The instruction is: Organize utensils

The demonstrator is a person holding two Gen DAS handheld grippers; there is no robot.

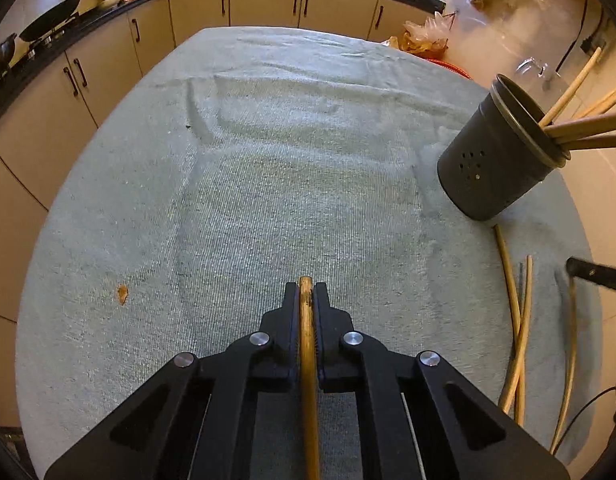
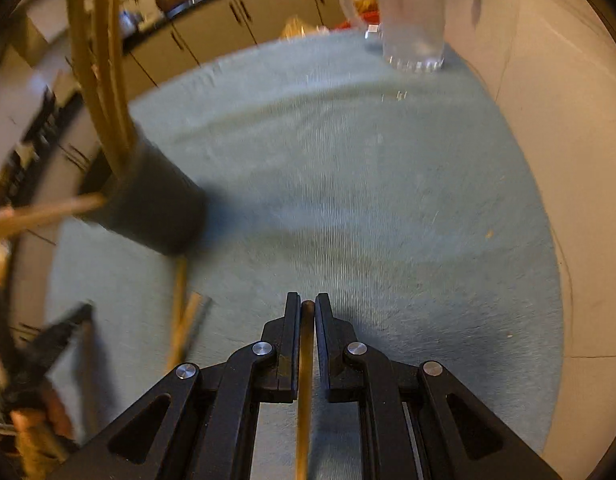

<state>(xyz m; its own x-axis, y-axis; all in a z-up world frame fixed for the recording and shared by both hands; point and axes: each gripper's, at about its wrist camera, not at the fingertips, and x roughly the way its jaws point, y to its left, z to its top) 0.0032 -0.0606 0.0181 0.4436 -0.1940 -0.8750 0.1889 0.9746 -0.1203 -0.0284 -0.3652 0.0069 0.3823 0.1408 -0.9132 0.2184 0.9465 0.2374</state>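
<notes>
My left tongs (image 1: 307,292) are clamped on a brown chopstick (image 1: 308,360) that runs back between the pads toward me, its blunt end poking just past the tips. My right tongs (image 2: 307,308) grip a second chopstick (image 2: 304,380) the same way, pads pressed on its sides and the end showing at the tips. Both point steeply down at the desk (image 1: 268,184), which is covered in a pale green cloth.

The dark perforated holder (image 1: 496,160) stands on the far right of the desk as my left camera sees it, and several chopsticks (image 1: 580,128) already lean out of its mouth, so I judge part of the sorting done. The right camera is blurred, yet it shows the same holder (image 2: 152,204) to its left with pale sticks rising from it.

Plenty is left. At least three loose chopsticks (image 1: 516,320) lie on the cloth just in front of the holder, two of them crossing, one further out near the desk's edge. The two in my tongs also have to go in. A clear glass mug (image 2: 412,16) stands at the far edge, well apart from all this.
</notes>
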